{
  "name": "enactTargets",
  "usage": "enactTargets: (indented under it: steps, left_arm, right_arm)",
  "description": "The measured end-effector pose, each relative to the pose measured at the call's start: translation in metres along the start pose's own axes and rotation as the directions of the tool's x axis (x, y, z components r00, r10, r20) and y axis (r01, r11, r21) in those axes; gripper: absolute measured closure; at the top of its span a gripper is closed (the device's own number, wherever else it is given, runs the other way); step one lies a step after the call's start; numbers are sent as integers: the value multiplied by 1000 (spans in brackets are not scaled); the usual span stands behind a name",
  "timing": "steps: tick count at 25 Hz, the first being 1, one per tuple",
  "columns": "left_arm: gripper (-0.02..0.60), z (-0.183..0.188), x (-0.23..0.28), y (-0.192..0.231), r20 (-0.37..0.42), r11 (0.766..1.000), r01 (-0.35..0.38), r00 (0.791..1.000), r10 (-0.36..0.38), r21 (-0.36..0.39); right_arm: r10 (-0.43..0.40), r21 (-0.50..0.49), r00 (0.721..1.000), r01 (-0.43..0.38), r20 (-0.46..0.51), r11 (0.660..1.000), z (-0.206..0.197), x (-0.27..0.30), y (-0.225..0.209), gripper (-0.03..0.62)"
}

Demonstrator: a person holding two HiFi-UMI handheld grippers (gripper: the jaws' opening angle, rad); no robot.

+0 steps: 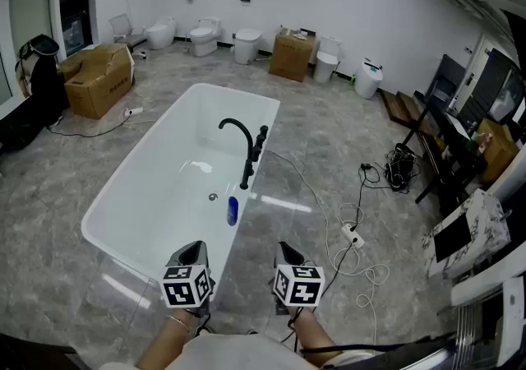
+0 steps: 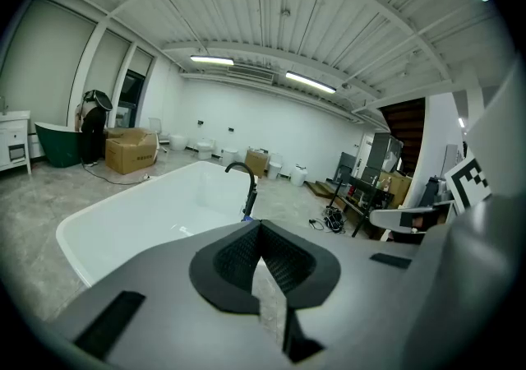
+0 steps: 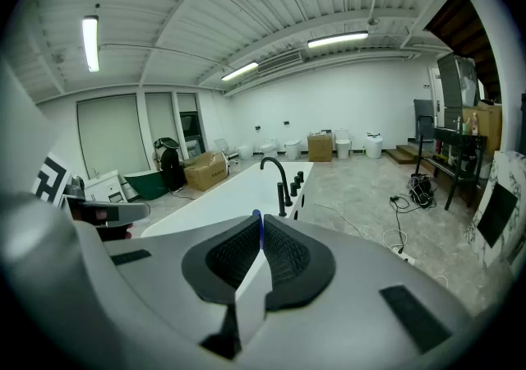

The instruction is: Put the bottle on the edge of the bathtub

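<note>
Head view: we count one white bathtub (image 1: 123,196), one blue bottle (image 1: 233,210), one black faucet (image 1: 243,145) and two tongs. The bottle stands upright on the bathtub's right rim, just on the near side of the faucet and well apart from both tongs. We also count two cardboard boxes beyond the bathtub, one box (image 1: 99,79) off its far left corner and the other box (image 1: 292,54) past its far end.

The left tongs (image 1: 196,247) and right tongs (image 1: 285,247) are held side by side before the bathtub's near end, pointing toward it and tipped a little downward, with the forearms drawn in close below.

In each gripper view, the pads are clenched together with nothing between them. The bottle's blue top peeps just above the right tongs' tips.
</note>
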State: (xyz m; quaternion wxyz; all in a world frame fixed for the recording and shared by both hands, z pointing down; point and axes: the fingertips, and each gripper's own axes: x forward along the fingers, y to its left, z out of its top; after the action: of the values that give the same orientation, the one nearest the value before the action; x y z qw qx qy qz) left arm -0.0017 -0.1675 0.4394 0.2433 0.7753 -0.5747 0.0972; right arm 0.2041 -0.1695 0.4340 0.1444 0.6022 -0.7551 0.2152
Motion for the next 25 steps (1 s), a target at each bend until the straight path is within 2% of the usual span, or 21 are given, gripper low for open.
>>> enactTargets:
  steps: [8,16,25]
  left_arm:
    - [577,-6,1,-13,-17,999,-25,1000,26,27]
    - [577,-1,6,-14,-21,999,-20,1000,21,50]
    - [577,-1,12,-6,-31,999,-8,999,9,40]
  right_arm:
    - [39,-4,999,-39,-9,999,-2,3,-9,568]
    - [46,4,999,-46,-10,999,1,12,-9,568]
    - [32,-12,999,-32,-22,999,2,17,-4,568]
